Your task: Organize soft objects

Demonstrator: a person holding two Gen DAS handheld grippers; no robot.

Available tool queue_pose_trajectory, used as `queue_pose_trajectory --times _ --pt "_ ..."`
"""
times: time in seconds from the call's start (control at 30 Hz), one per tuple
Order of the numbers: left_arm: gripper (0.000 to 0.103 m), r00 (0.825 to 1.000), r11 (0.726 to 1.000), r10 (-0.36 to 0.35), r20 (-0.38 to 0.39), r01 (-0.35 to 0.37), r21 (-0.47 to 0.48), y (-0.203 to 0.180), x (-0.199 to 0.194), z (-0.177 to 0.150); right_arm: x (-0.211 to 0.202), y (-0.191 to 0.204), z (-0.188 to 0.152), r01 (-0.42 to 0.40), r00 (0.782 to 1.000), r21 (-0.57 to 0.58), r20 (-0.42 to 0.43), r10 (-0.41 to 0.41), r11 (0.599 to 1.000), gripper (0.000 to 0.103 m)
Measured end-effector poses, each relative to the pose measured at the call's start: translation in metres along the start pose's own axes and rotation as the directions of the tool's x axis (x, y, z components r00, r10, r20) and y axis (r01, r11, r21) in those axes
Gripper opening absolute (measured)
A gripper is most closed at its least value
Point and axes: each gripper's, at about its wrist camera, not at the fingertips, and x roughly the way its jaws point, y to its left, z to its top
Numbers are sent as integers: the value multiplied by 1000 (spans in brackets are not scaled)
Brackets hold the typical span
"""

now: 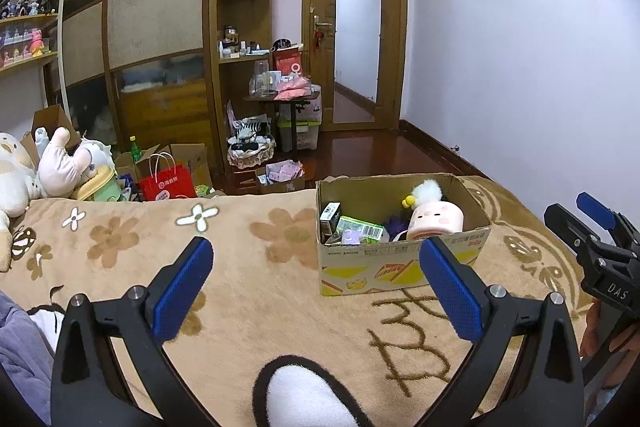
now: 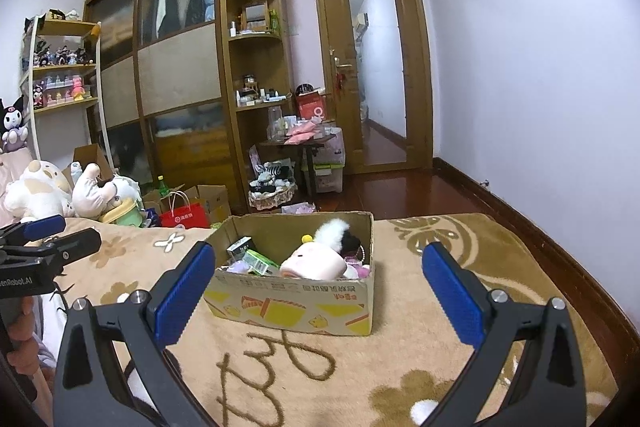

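A bed (image 1: 256,307) covered with a tan fleece blanket (image 2: 460,267), patterned with brown and white flowers and dark brown scrolls, carries the things. An open cardboard box (image 2: 296,307) stands on the blanket toward the far edge. At the far left edge plush toys (image 1: 60,167) lie in a heap. A black-and-white plush shape (image 1: 308,395) rests at the near edge.

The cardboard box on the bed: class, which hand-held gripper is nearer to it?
Right. The right hand-held gripper points straight at the cardboard box, which sits between its open fingers. The left hand-held gripper is offset to the box's left, aimed at the blanket.
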Motion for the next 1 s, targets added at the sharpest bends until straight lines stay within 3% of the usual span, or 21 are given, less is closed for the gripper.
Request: queue_pose_trajectory --times 1.0 --pt "102 1000 1000 2 -20 -2 12 -8 13 -7 9 -1 -2 29 1000 14 -12 -29 999 103"
